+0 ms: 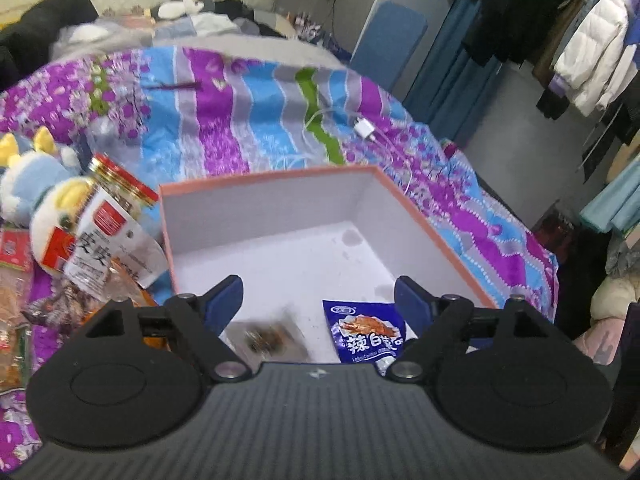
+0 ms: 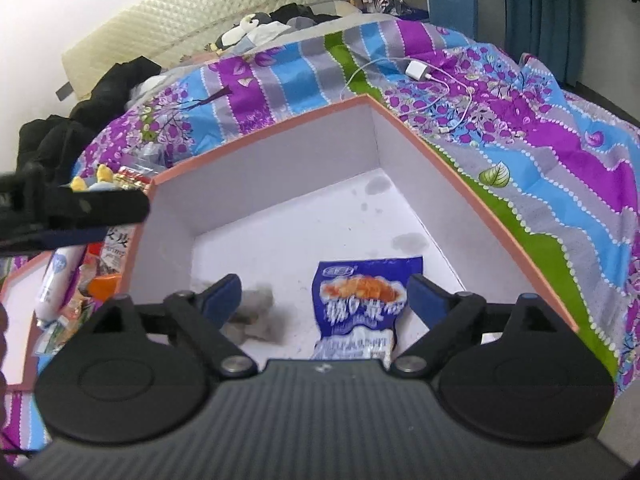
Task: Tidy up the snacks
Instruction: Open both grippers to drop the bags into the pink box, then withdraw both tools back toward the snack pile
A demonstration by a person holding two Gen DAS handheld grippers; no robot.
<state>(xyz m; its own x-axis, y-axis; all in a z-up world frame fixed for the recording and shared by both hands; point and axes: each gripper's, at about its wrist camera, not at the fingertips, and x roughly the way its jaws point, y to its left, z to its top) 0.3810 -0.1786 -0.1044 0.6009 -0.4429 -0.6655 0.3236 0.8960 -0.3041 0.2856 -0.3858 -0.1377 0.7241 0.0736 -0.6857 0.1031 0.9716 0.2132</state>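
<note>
A pink-rimmed box (image 1: 280, 178) with a white inside sits on the bed; it also shows in the right wrist view (image 2: 260, 136). In it lie a blue snack packet (image 1: 362, 330) (image 2: 366, 300) and a small blurred grey snack (image 1: 272, 338) (image 2: 258, 312). My left gripper (image 1: 319, 294) is open and empty over the box's near side. My right gripper (image 2: 325, 294) is open and empty above the blue packet. More snacks lie left of the box: a white-labelled bag (image 1: 106, 240) and orange packets (image 1: 14, 320).
A plush toy (image 1: 36, 188) and a gold-lidded jar (image 1: 120, 178) sit left of the box. A white charger and cable (image 2: 418, 70) lie on the purple and blue bedspread (image 1: 248, 120) beyond it. The left gripper's body (image 2: 68, 208) shows at the right view's left edge. Clothes hang at right.
</note>
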